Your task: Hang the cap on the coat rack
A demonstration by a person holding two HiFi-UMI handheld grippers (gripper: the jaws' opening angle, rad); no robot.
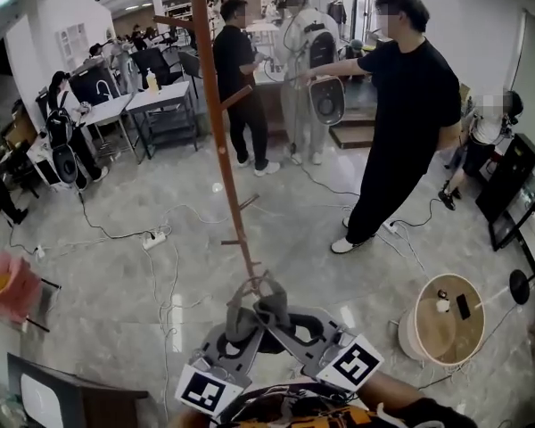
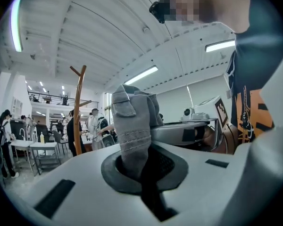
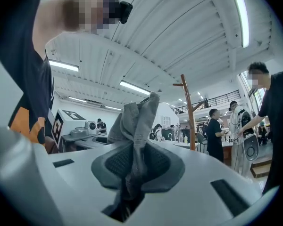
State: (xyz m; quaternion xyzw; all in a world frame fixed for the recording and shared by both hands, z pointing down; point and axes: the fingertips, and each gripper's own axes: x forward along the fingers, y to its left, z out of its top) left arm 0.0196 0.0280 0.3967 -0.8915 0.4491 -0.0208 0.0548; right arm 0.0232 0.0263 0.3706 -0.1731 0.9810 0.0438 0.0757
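A grey cap [image 1: 260,313] hangs bunched between my two grippers, low in the head view and just in front of the foot of the wooden coat rack [image 1: 221,123]. My left gripper [image 1: 239,321] is shut on one side of the cap, my right gripper [image 1: 283,316] on the other. In the left gripper view the cap's strap end [image 2: 133,126] stands up out of the shut left gripper [image 2: 139,163], and the coat rack [image 2: 78,112] rises at left. In the right gripper view a fold of the cap [image 3: 137,124] is pinched in the right gripper [image 3: 133,168], and the rack [image 3: 189,112] stands to the right.
A person in black [image 1: 401,105] stands right of the rack, with other people behind. A round wooden stool [image 1: 444,321] sits at lower right, a pink chair [image 1: 9,288] at left. Cables and a power strip [image 1: 153,238] lie on the floor. Desks [image 1: 156,101] stand at the back left.
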